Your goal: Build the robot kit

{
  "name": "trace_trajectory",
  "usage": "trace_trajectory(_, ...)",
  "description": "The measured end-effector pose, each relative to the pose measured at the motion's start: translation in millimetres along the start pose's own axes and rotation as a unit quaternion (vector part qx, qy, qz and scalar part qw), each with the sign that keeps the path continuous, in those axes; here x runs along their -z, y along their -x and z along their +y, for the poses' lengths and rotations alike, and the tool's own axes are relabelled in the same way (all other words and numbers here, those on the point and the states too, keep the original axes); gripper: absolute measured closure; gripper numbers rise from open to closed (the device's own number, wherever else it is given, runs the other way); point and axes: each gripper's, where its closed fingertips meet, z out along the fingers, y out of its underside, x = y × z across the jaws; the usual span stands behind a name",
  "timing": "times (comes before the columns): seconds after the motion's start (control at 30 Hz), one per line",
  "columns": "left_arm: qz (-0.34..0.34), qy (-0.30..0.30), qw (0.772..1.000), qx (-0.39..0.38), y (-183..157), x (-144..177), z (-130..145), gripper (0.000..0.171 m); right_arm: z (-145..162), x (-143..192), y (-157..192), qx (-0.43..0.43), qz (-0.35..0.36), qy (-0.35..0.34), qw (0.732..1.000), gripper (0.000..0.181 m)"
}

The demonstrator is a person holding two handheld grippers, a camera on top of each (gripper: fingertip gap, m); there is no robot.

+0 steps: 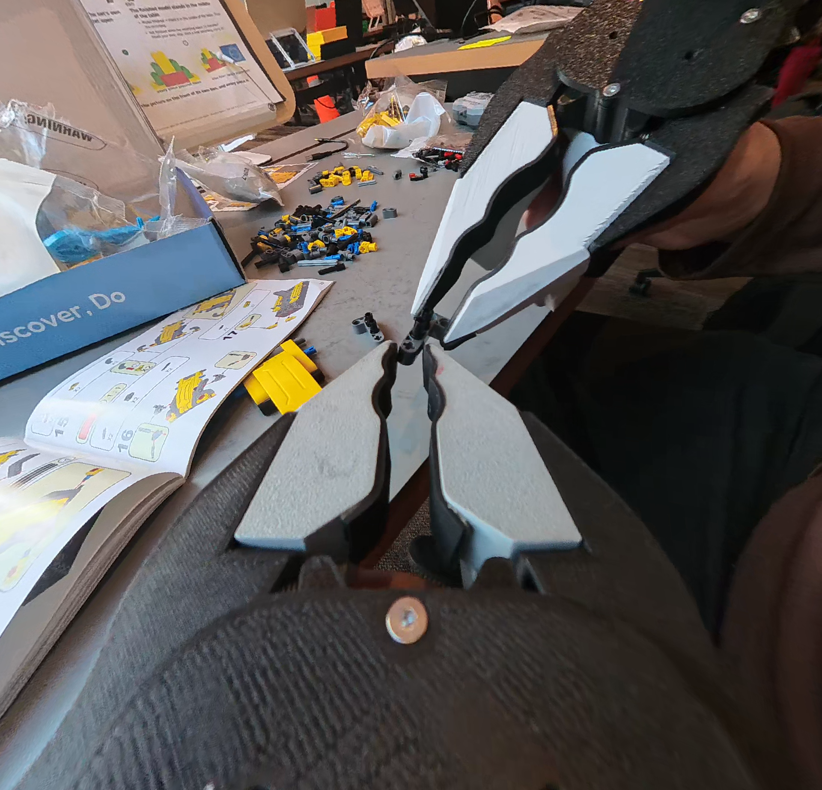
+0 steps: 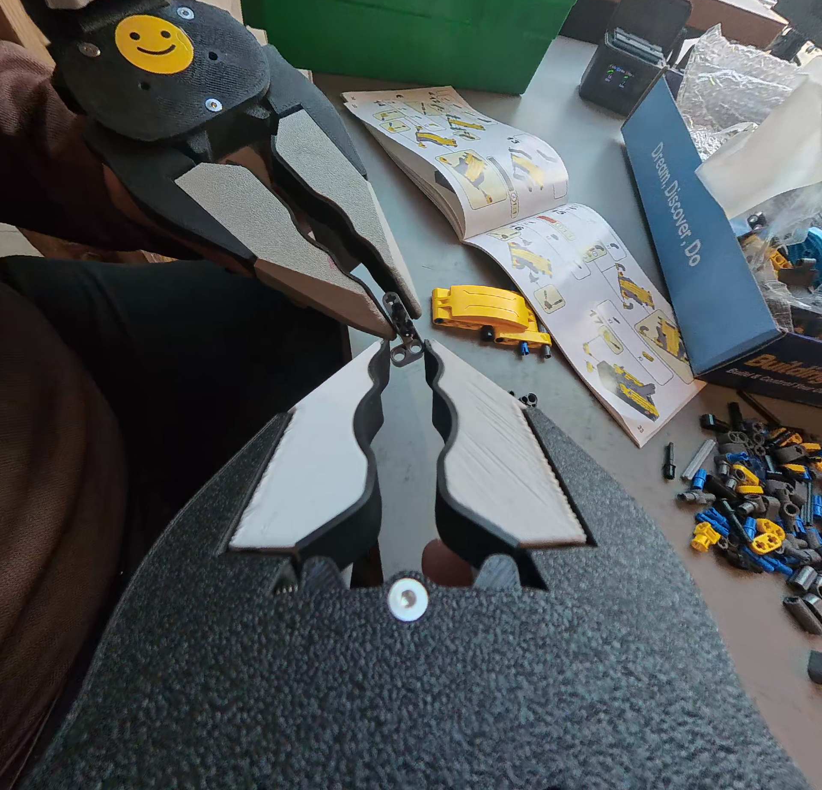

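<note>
The grey table carried a green bin at its far side and a blue box stuffed with clear plastic bags. An open instruction booklet lay beside the box, with a yellow assembly just beside its page edge. A heap of small blue, yellow and grey parts sat farther along the table.

Over the table's near edge, the left tool was clamped on a black pin piece, and the right tool was clamped on a grey connector. The two pieces touched, tip to tip. A loose grey connector lay near them on the table.
</note>
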Motion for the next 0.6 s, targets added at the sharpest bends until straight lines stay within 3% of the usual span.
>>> trace_trajectory(0.2, 0.020, -0.009, 0.999, -0.028, -2, 2, -2, 0.165, -6, 3, 0, -0.035, -0.020, -0.024, 0.999, 0.167)
trace_trajectory(0.43, 0.040, -0.043, 0.998, 0.011, -3, 6, -14, 0.166, -20, 12, -2, -0.087, -0.046, -0.078, 0.992, 0.166)
trace_trajectory(0.6, 0.055, -0.100, 0.992, 0.062, 0, 15, -33, 0.166, -38, 24, -5, -0.143, -0.083, -0.145, 0.975, 0.158)
